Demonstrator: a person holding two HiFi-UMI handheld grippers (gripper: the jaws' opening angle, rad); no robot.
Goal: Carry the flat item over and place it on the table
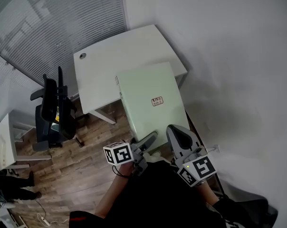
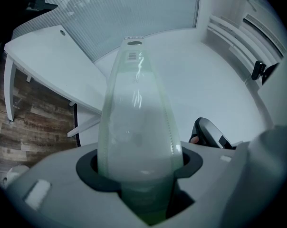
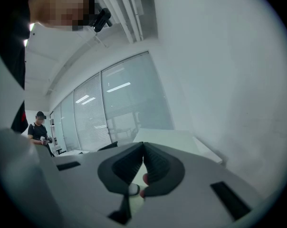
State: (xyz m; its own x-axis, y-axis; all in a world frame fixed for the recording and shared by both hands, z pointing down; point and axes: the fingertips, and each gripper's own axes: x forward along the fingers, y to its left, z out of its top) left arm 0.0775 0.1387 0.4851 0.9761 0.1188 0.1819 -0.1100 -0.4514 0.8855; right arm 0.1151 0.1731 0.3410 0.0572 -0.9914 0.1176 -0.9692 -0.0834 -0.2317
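Flat item (image 1: pixel 148 96): pale green panel, held level, its far end over the near edge of the white table (image 1: pixel 110 56), the near end at the person's body. 1 small red-printed label (image 1: pixel 157 100) on its top face, too small to read. In the left gripper view, small print near the far end of the item (image 2: pixel 134 113), also unreadable.

Left gripper (image 1: pixel 150 137) at the near edge, pointing roughly level, marker cube (image 1: pixel 118 154) behind it. Jaws wide, clamped on the panel's edge. Right gripper (image 1: pixel 179 133) at the near right corner, also about level. Its jaws are nearly together, with a thin pale sliver of the item pinched low between them.

Only the head view shows the panel's top face, plus 1 black office chair (image 1: pixel 53 108) on wood floor to the left. The left gripper view (image 2: pixel 138 175) shows the panel edge-on with the table (image 2: pixel 43 46) beyond. The right gripper view (image 3: pixel 142 167) alone shows a standing person (image 3: pixel 39 127) far left by blinded glass.
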